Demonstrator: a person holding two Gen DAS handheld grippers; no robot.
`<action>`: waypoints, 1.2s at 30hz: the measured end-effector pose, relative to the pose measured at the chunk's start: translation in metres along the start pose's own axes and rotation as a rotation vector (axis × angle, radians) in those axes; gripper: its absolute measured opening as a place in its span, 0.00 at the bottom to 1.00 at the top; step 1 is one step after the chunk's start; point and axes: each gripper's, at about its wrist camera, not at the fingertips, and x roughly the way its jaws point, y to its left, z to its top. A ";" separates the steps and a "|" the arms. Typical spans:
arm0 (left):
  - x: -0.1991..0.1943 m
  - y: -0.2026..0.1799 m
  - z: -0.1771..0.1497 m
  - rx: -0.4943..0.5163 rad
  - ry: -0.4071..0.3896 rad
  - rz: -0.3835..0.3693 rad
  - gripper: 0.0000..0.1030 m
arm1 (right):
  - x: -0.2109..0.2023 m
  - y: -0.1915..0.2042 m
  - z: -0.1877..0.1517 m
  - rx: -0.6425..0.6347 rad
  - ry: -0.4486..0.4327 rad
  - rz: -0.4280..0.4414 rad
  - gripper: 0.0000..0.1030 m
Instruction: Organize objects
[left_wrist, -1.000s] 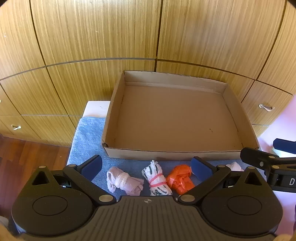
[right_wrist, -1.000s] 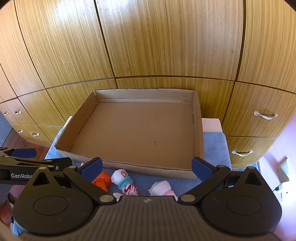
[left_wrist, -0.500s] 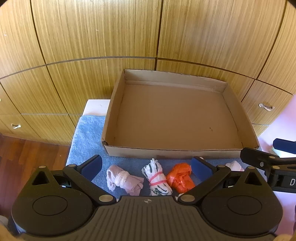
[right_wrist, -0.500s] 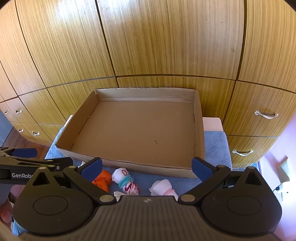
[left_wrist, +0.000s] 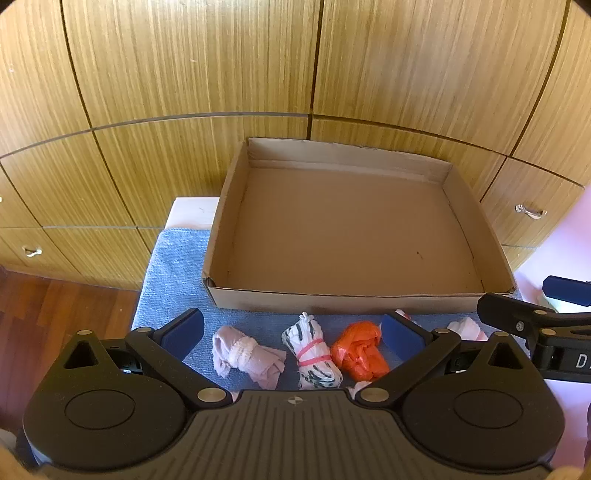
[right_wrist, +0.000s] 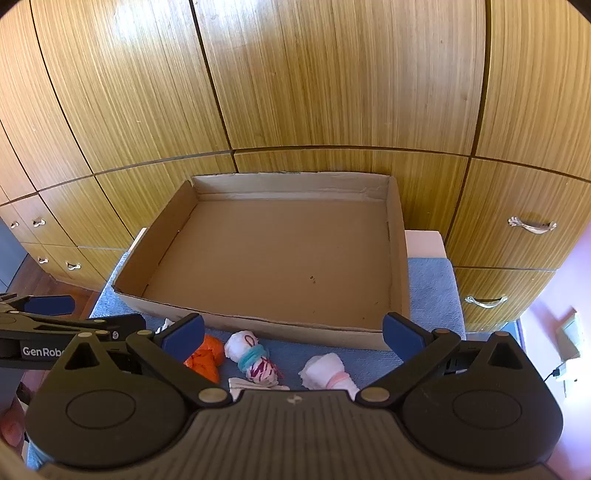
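Note:
A shallow cardboard box (left_wrist: 221, 295) (right_wrist: 397, 258) sits empty on a blue towel (left_wrist: 173, 254) (right_wrist: 432, 288). In front of it lie rolled cloth bundles: a pale pink one (left_wrist: 243, 356), a white-and-black one with a pink band (left_wrist: 314, 350), an orange one (left_wrist: 358, 350) (right_wrist: 205, 356), a white-and-magenta one with a teal band (right_wrist: 255, 360), and a white one with a pink band (right_wrist: 328, 371). My left gripper (left_wrist: 291, 332) hangs open above the bundles. My right gripper (right_wrist: 293, 332) is open too, holding nothing.
Wooden cabinet doors and drawers with metal handles (right_wrist: 532, 225) stand right behind the box. The towel covers a small white table (left_wrist: 192, 210). Wooden floor (left_wrist: 55, 314) lies to the left, a pink wall (right_wrist: 554, 332) to the right.
Both grippers have shifted slightly; the box and bundles sit a little lower in view. Nothing was taken hold of or moved.

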 end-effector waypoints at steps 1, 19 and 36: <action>0.000 0.000 0.000 0.001 0.000 0.000 0.99 | 0.000 0.000 0.000 -0.001 0.000 0.000 0.99; -0.034 0.006 -0.040 0.043 -0.111 0.035 0.99 | -0.024 -0.004 -0.019 0.002 -0.039 0.029 0.99; -0.056 -0.001 -0.196 0.285 -0.361 -0.034 0.99 | -0.073 -0.019 -0.170 -0.175 -0.271 0.001 0.99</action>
